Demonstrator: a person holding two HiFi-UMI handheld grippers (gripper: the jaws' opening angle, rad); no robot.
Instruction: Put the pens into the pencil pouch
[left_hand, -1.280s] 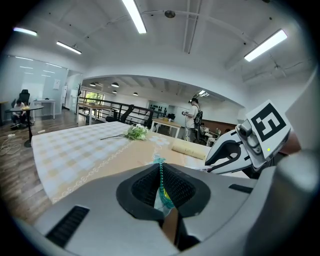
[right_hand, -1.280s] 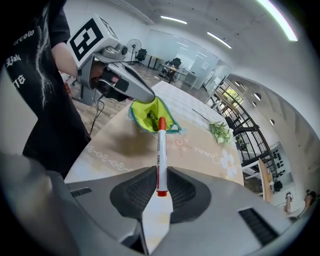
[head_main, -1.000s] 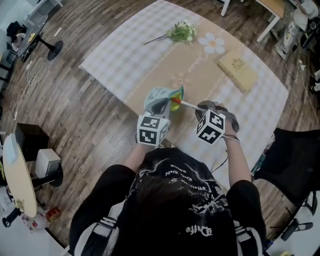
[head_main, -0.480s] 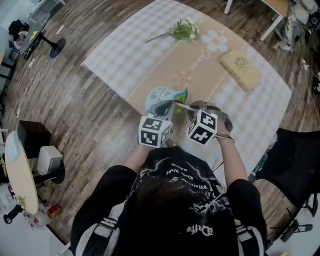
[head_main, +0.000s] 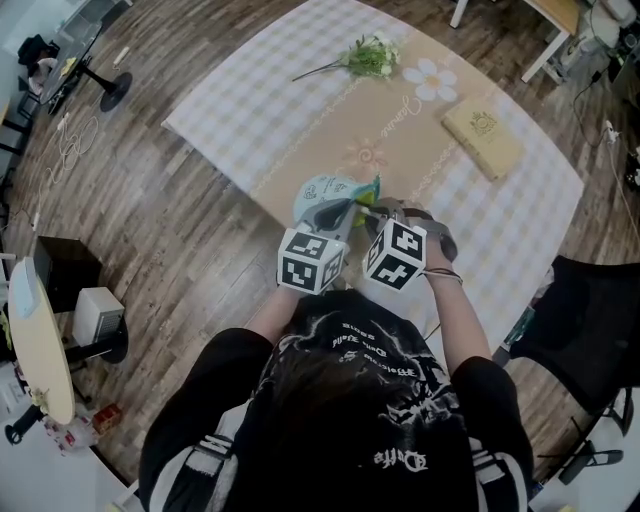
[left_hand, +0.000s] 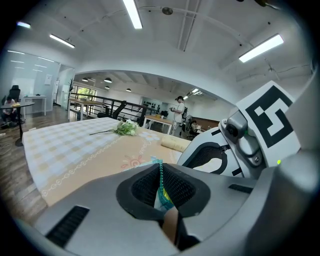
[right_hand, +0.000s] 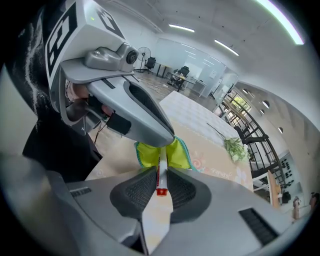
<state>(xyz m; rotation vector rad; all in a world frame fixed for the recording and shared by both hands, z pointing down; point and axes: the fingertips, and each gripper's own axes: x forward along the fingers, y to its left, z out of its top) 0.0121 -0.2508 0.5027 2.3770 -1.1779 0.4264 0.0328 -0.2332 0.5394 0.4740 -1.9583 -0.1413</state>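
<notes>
Pinching the pencil pouch (head_main: 322, 190) by its zipper edge, the left gripper (left_hand: 161, 187) has its fingers closed on the fabric, near the front edge of the bench (head_main: 300, 110). The right gripper (right_hand: 159, 189) clamps a white pen (right_hand: 161, 170) with a red end between its fingers, the pen's far end reaching into the pouch's yellow-green mouth.

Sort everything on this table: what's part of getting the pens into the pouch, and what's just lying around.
In the job: pencil pouch, edge pinched by the left gripper; white pen, clamped in the right gripper at the pouch's mouth.
Just lying about: flower sprig; tan book, both farther up the cloth.
</notes>
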